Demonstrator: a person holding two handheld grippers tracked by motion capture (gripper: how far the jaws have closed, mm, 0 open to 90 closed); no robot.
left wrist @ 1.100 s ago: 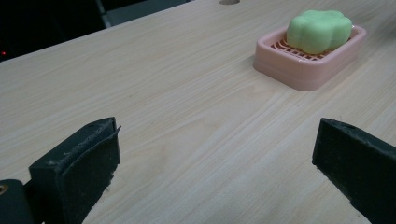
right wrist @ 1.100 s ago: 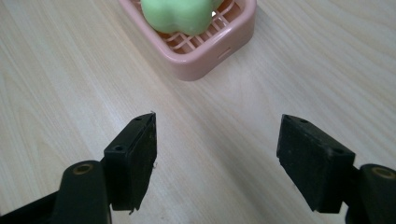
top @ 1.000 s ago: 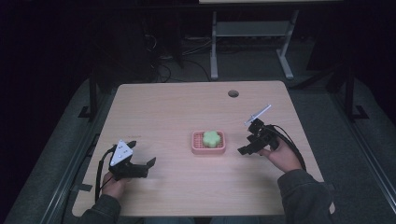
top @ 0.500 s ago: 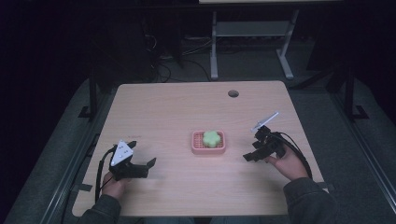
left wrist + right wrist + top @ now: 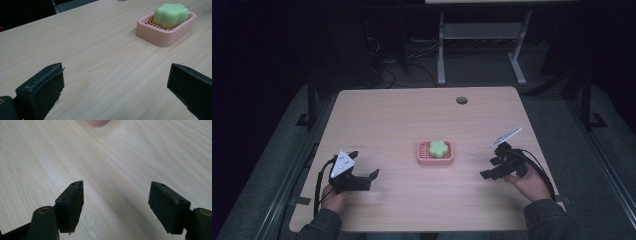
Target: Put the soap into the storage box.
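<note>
Pink dish [image 5: 96, 122] cut off at edge

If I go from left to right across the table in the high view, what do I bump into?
left gripper → pink soap dish holding the green flower-shaped soap → right gripper, with the hand that holds it farthest right.

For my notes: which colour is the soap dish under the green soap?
The soap dish is pink; the left gripper view shows it best.
</note>
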